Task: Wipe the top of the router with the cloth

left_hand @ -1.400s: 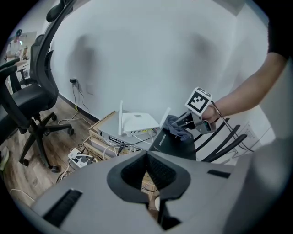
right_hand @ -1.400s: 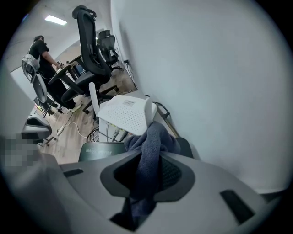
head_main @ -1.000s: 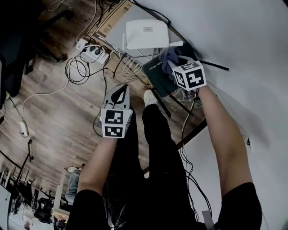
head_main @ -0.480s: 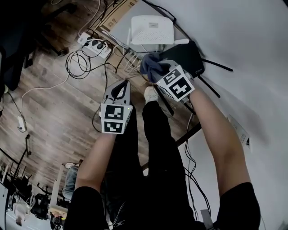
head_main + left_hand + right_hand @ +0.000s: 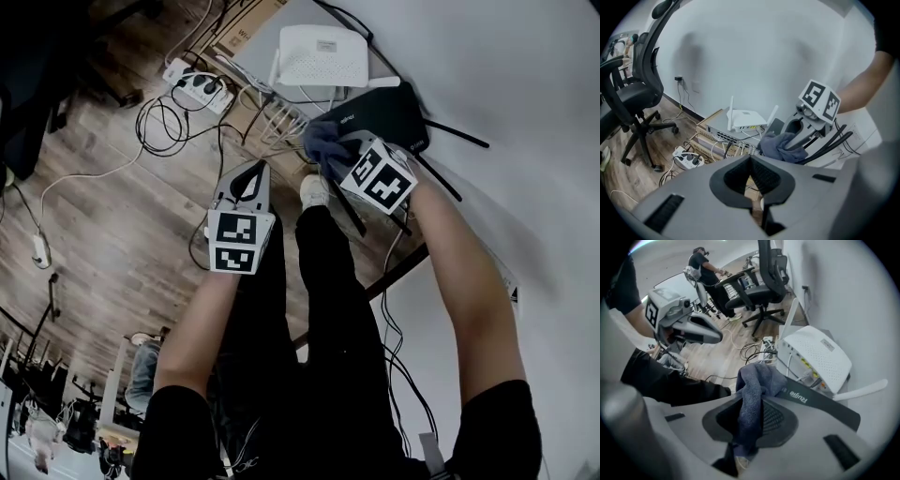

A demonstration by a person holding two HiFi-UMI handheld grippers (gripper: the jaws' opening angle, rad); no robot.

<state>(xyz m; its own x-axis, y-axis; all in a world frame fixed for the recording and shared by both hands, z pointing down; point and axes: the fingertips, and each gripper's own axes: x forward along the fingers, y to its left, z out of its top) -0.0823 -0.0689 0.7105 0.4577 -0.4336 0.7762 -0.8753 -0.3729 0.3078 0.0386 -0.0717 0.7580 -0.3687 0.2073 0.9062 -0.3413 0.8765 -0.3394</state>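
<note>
A black router [image 5: 382, 112] lies beside a white router [image 5: 322, 58] on a low stack by the wall. My right gripper [image 5: 334, 156] is shut on a blue-grey cloth [image 5: 322, 141], which rests against the black router's left end. In the right gripper view the cloth [image 5: 756, 380] hangs bunched between my jaws [image 5: 752, 401], over the black router's labelled edge [image 5: 820, 405], with the white router [image 5: 816, 357] just beyond. My left gripper [image 5: 251, 173] hovers over the floor to the left, shut and holding nothing. Its own view shows the cloth [image 5: 780, 146] and the right gripper [image 5: 802, 135].
Below the routers sit a network switch [image 5: 719, 135] on cardboard boxes, with several cables. A white power strip [image 5: 194, 86] and loose cords lie on the wood floor. An office chair [image 5: 633, 98] stands left. The person's legs [image 5: 319, 309] are below. The white wall [image 5: 525, 112] runs along the right.
My right gripper has dragged the cloth across the black router's top to its left end. The left gripper has barely moved.
</note>
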